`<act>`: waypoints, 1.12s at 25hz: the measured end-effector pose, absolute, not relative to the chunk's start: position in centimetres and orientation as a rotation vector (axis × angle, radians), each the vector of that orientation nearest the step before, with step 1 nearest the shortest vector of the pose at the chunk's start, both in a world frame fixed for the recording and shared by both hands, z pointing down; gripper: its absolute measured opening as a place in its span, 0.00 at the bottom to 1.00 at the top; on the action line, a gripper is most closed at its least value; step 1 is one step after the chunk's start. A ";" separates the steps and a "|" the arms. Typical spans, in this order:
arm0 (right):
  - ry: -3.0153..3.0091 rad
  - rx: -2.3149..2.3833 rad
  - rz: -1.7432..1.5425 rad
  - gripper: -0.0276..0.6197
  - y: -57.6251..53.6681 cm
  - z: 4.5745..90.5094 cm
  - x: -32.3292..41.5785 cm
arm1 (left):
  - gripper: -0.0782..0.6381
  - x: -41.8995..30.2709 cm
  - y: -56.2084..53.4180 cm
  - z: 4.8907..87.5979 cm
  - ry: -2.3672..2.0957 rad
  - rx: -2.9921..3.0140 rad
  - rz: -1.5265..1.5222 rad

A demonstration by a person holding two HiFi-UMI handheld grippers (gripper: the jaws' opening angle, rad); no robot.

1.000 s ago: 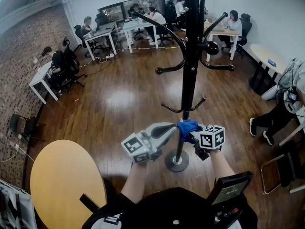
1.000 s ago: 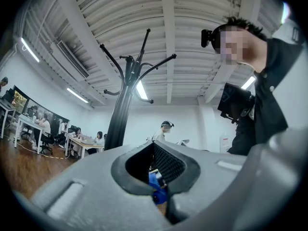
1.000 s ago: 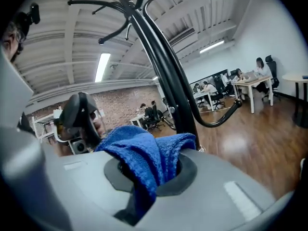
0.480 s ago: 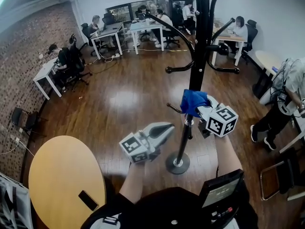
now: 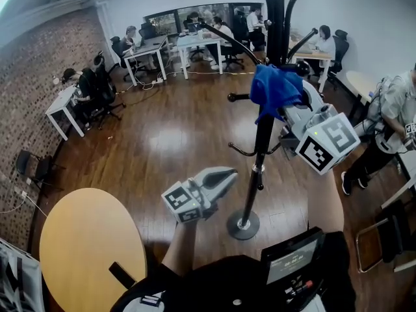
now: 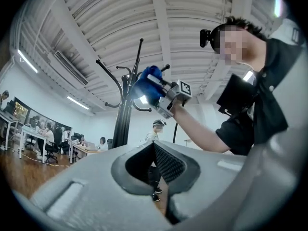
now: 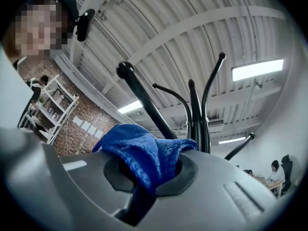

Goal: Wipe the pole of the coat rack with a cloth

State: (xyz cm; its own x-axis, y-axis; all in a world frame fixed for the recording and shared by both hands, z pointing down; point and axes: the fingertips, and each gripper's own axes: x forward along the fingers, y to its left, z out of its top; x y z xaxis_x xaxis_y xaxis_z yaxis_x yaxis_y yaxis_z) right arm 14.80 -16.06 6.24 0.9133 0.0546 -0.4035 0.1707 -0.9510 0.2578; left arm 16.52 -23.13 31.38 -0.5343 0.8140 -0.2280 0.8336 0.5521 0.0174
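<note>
Nearest, the left forearm reaches forward and low. The left gripper (image 5: 226,177) is level, just left of the lower pole (image 5: 262,143) and apart from it, above the round base (image 5: 243,225). Its jaws are pressed together with nothing between them. To its near left stands a round yellow table (image 5: 78,252).

The right forearm is raised steeply up and forward, so the right gripper (image 5: 286,106) sits much higher than the left, at the level of the middle hooks (image 5: 242,97) of the coat rack (image 5: 273,18). Its jaws are closed on a blue cloth (image 5: 276,88). The cloth bunches out ahead of the jaws and lies against the right side of the pole, covering it there. In the right gripper view the cloth fills the gap between the jaws, with the pole and upper hooks rising just beyond.

A second ago the right gripper and cloth were low on the pole, beside the left gripper and just above the base. They have since climbed past the lower hooks to this height. The left gripper has kept its place.

Far behind, people sit at white desks (image 5: 151,45) on the wooden floor (image 5: 169,135).
</note>
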 end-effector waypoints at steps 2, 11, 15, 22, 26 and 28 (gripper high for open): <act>0.111 2.732 -0.663 0.09 -19.2 4.3 13.1 | 0.10 16.8 -23.3 31.0 2.575 1.391 -0.139; 0.139 2.611 -0.783 0.09 -22.1 2.2 10.2 | 0.10 16.8 -23.6 31.1 2.582 1.379 -0.133; 0.266 2.730 -0.642 0.09 -15.8 5.6 13.5 | 0.10 16.9 -23.5 31.4 2.580 1.384 -0.130; 0.380 2.915 -0.447 0.09 -8.4 14.3 16.7 | 0.10 16.1 -22.9 32.4 2.587 1.375 -0.100; 0.390 2.967 -0.437 0.09 -8.6 18.4 16.5 | 0.10 16.7 -23.4 32.4 2.577 1.386 -0.080; 0.390 3.023 -0.400 0.09 -8.8 21.7 16.7 | 0.10 17.0 -23.6 32.6 2.577 1.387 -0.080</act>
